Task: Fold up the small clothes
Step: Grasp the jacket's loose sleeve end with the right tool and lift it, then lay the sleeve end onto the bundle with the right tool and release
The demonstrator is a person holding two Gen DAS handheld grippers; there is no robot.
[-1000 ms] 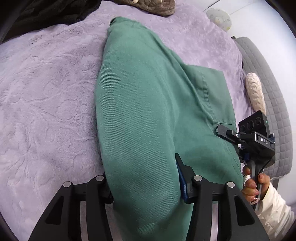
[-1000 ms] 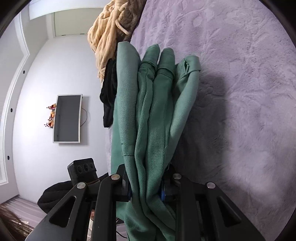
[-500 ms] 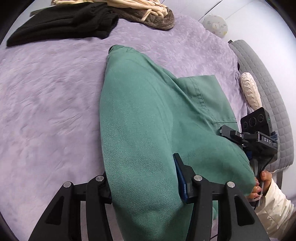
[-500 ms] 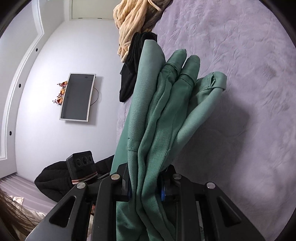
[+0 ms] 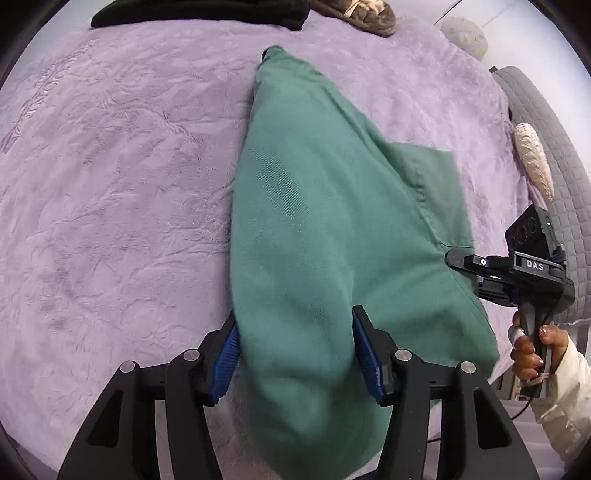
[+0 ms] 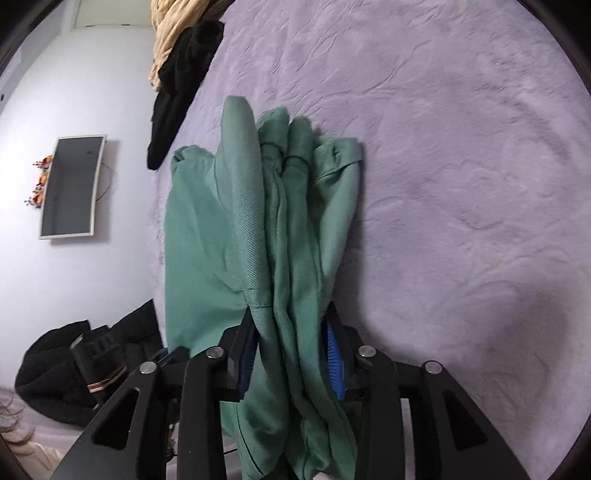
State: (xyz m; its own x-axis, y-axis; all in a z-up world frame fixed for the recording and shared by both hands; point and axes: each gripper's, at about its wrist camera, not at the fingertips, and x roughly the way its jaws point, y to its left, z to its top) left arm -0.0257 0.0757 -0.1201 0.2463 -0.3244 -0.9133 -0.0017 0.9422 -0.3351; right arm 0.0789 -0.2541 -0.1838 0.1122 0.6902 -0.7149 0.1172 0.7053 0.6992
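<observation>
A lilac plush blanket (image 5: 110, 192) with an embossed pattern covered the bed, and the green garment (image 5: 317, 240) lay draped along it, its far end reaching toward the bed's far edge. The left gripper (image 5: 295, 350) was clenched on a thick fold of the garment at the near edge; the right gripper (image 6: 291, 354) pinched several bunched layers of the same garment (image 6: 266, 229) between its blue pads. At the far edge lay black clothing (image 5: 207, 13) and a brown knit (image 5: 358, 16); the right wrist view showed a beige knit (image 6: 173, 33) there too. A grey quilted headboard (image 5: 546, 147) ran along the right edge, with a cream cushion (image 5: 533, 155) beside it. A wall television (image 6: 70, 186) hung on the white wall, and a dark heap (image 6: 55, 373) sat below it.
</observation>
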